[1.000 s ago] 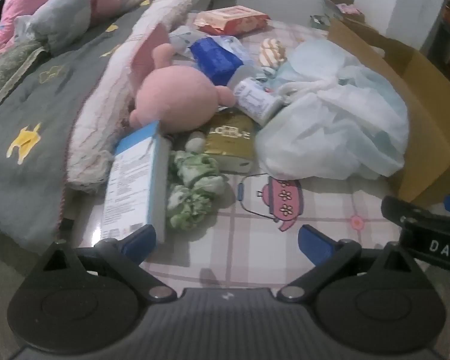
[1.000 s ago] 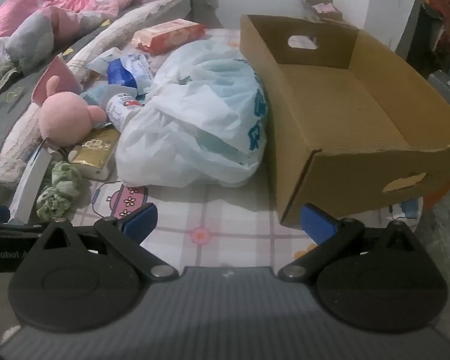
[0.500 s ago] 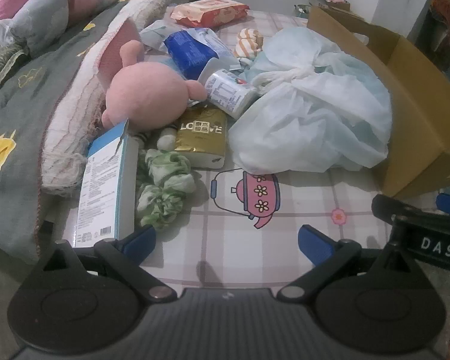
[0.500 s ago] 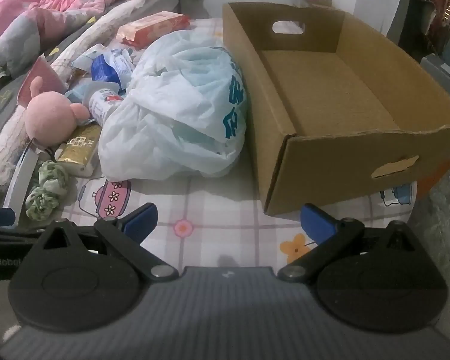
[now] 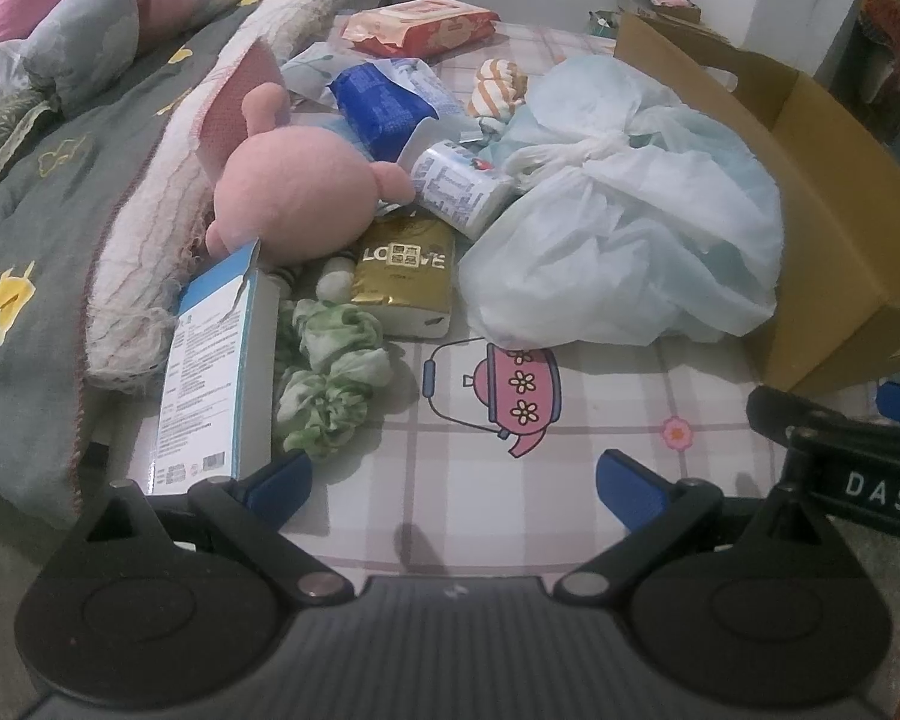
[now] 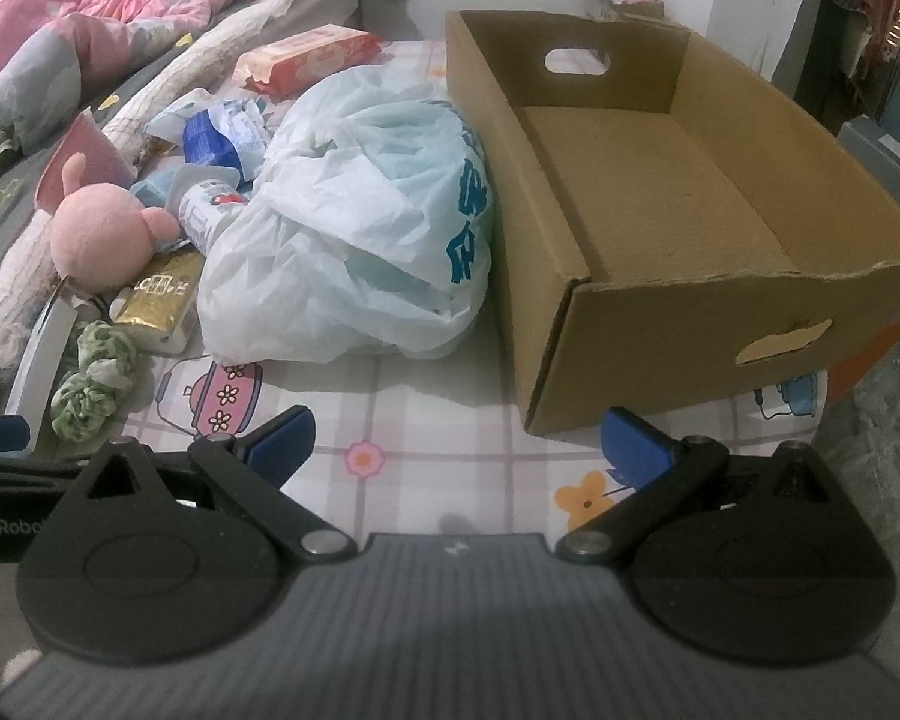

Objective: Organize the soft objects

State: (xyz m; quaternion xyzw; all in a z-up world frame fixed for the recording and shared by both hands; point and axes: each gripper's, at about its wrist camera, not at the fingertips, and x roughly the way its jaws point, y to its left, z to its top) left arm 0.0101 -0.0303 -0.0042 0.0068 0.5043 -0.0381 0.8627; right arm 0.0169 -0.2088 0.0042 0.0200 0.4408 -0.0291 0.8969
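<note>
Cardboard box [image 6: 660, 192], open-topped, stands on the checked tablecloth [image 6: 450, 414]; tied plastic bag [image 6: 354, 228] touches its left wall. Pink plush toy [image 5: 300, 192] lies left of the bag, green scrunchie [image 5: 330, 372] nearer. Left gripper [image 5: 453, 480] and right gripper [image 6: 456, 438] hover with jaws apart, holding nothing.

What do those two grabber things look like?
Both match. The left gripper and the right gripper each have two black arms tipped with blue pads, hinged on silver pins to rounded black discs, above a grey ribbed body. White lettering marks their sides: "DAS" shows on the right gripper in the left view. No cables or sleeves show.
</note>
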